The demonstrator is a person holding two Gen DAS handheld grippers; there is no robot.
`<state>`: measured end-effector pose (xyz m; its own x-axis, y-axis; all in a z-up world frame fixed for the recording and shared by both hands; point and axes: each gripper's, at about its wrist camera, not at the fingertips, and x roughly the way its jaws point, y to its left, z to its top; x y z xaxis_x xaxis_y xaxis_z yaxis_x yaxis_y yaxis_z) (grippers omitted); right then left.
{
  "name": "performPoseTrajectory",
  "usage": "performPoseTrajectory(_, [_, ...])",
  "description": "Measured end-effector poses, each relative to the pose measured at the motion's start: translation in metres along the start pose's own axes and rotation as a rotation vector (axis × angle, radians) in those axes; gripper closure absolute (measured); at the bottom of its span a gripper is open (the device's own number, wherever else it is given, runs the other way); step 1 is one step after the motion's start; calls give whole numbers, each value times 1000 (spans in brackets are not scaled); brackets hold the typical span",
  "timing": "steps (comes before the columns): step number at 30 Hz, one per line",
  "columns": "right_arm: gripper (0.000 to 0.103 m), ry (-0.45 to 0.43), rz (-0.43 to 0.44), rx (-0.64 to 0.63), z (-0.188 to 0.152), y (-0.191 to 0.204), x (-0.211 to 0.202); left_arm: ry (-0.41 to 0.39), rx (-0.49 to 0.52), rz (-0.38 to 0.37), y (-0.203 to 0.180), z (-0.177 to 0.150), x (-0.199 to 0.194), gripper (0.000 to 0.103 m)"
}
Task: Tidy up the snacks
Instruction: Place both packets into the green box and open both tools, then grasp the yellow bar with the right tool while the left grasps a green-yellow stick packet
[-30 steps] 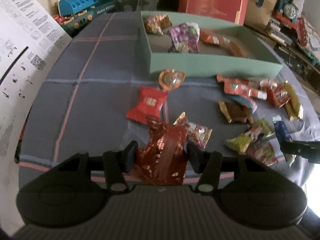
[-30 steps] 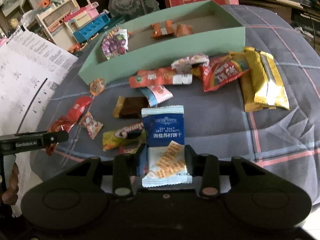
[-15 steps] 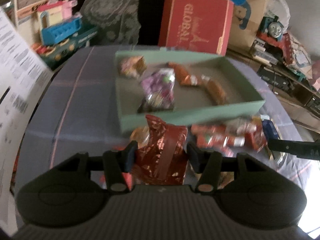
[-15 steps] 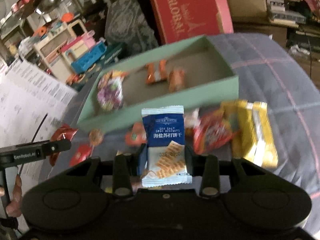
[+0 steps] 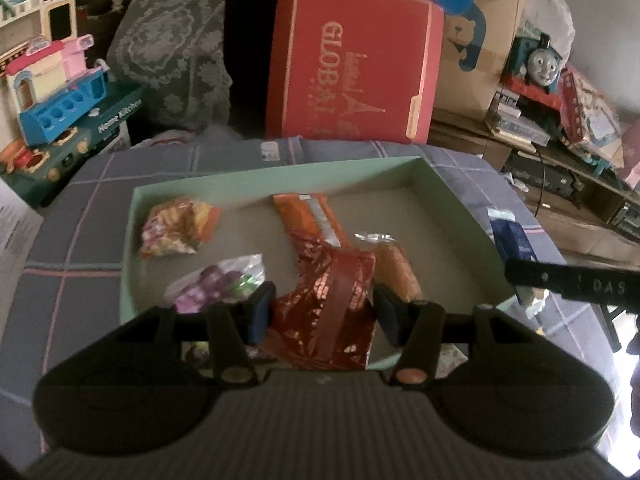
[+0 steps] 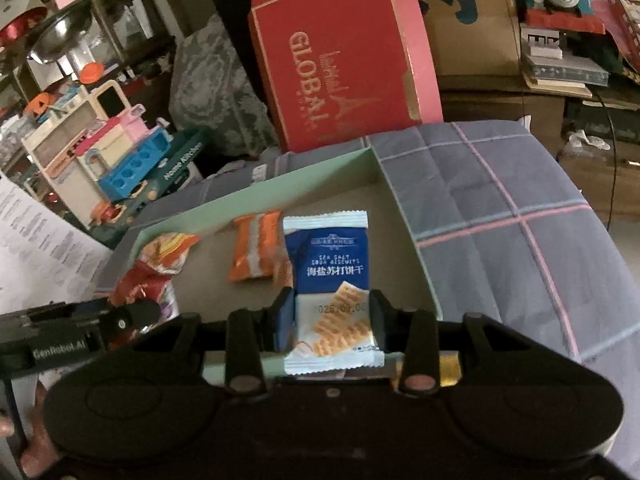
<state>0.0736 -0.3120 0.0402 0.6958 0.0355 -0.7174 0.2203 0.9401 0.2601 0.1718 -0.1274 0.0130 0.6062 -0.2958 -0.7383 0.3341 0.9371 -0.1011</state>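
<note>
Behind green box [image 5: 460, 204], red "GLOBAL" carton [image 5: 352, 68]; blue packet [image 6: 330, 280] reads "SEA SALT SODA BISCUITS"

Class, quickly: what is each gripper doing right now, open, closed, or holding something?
Left gripper: closed on the red foil snack packet, above the green box.
Right gripper: closed on the blue soda biscuit packet, also above the box.

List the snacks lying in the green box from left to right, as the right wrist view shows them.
Orange-yellow crinkled packet → orange striped packet → blue biscuit packet, the last one gripped by the right gripper, not lying.
</note>
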Motion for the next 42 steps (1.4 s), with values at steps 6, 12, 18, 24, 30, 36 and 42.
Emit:
performPoseTrajectory(6, [64, 27, -20, -2, 13, -6, 36, 37, 11, 20, -1, 5, 31, 50])
performPoseTrajectory(12, [64, 51, -31, -3, 12, -6, 61, 54, 25, 32, 1, 3, 45, 50])
performPoseTrajectory(18, [43, 29, -19, -10, 10, -2, 57, 38, 48, 87, -5, 1, 44, 3])
performPoseTrajectory(24, [3, -47, -14, -31, 7, 4, 30, 29, 49, 104, -13, -5, 27, 0])
performPoseTrajectory(30, [0, -49, -6, -30, -1, 2, 10, 43, 54, 98, -22, -16, 14, 0])
performPoseTrajectory(36, [0, -57, -1, -23, -14, -4, -15, 36, 68, 88, -32, -25, -4, 0])
performPoseTrajectory(42, [0, -60, -21, 17, -34, -26, -40, 49, 79, 68, -39, -38, -15, 0])
